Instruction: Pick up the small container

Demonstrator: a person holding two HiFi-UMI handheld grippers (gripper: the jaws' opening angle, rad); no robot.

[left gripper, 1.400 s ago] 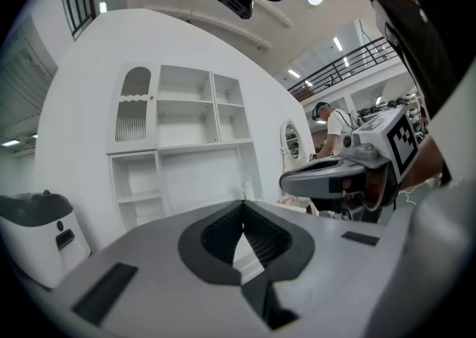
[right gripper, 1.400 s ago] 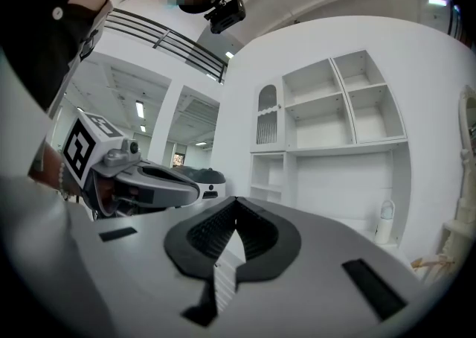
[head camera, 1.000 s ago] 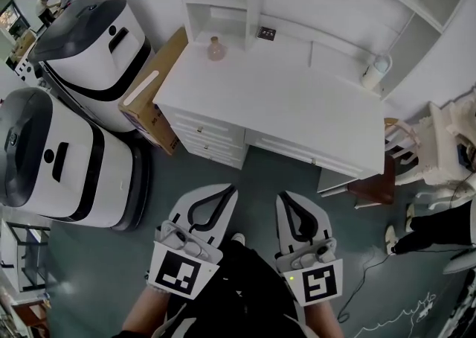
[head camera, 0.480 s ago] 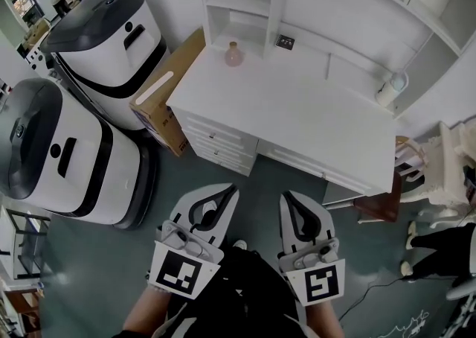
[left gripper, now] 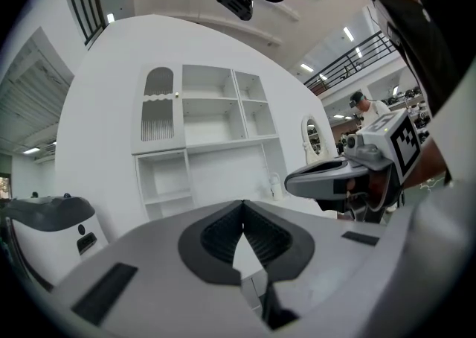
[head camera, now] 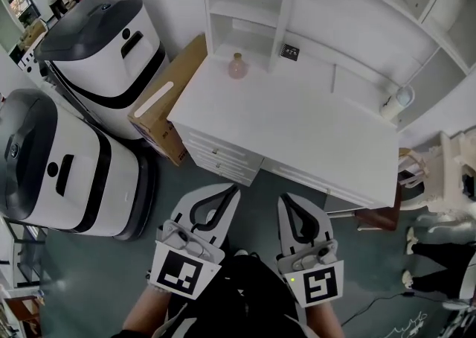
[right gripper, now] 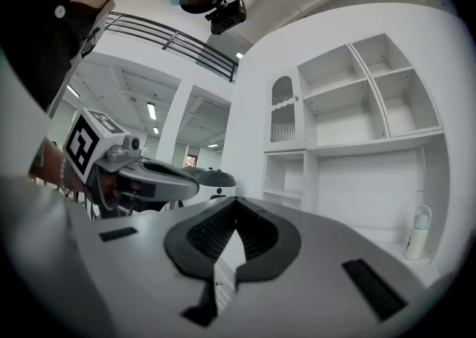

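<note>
White-painted wooden desk (head camera: pixel 297 132) with a shelf hutch stands ahead. Pick-up not started; approach and grasp are all left. Grey left gripper (head camera: pixel 225 190) and grey right gripper (head camera: pixel 287 199) hover side by side short of the desk's front edge, claws pressed together, empty. Small pink round-bodied container (head camera: pixel 237 66), likely the target, sits untouched at the desk's back left.

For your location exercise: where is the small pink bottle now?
In the head view, the pink bottle stands at the far left corner of the desk, below the shelves.

Small pink container (head camera: pixel 236 65) stands upright near the white desk's (head camera: pixel 297 128) back-left corner.
</note>
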